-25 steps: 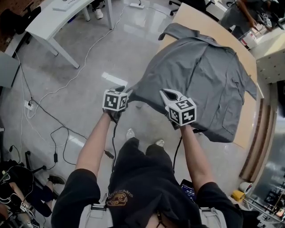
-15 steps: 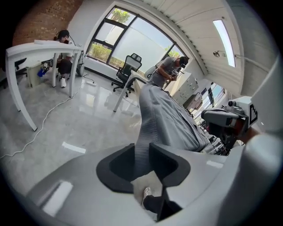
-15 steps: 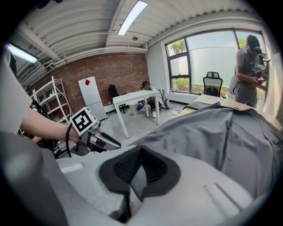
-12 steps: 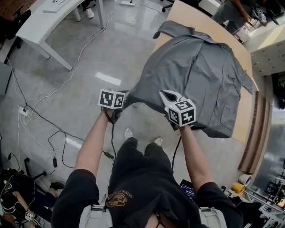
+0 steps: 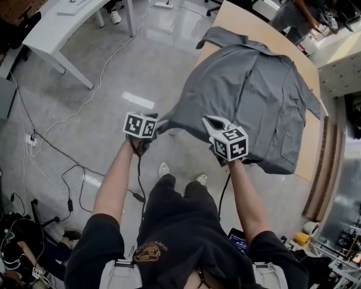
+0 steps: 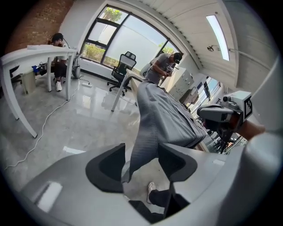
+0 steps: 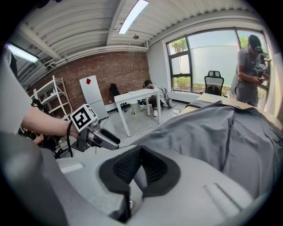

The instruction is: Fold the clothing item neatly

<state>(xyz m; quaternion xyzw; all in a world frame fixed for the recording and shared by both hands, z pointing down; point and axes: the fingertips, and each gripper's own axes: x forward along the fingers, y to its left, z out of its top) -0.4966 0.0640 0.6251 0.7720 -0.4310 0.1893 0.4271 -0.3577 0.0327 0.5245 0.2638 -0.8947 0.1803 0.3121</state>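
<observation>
A grey shirt [image 5: 254, 90] lies spread on a wooden table [image 5: 237, 17], and its near hem hangs over the edge toward me. My left gripper [image 5: 155, 121] is at the hem's left corner. Its jaws have just been opening and now stand wide, with a strip of shirt [image 6: 152, 119] hanging loose between them. In the left gripper view the gripper [image 6: 141, 152] shows both pads apart. My right gripper [image 5: 210, 118] holds the hem farther right. In the right gripper view the gripper [image 7: 141, 148] is shut, and the shirt [image 7: 212, 132] spreads away from its tips.
A white desk [image 5: 62, 28] stands at the far left, and cables [image 5: 73, 163] trail over the glossy floor. A person [image 5: 302, 17] stands at the table's far end, beside a pale cabinet [image 5: 344, 73]. An office chair [image 6: 125, 62] sits near the windows.
The left gripper has tipped a little and sits slightly farther left. The right gripper and the shirt keep their places.
</observation>
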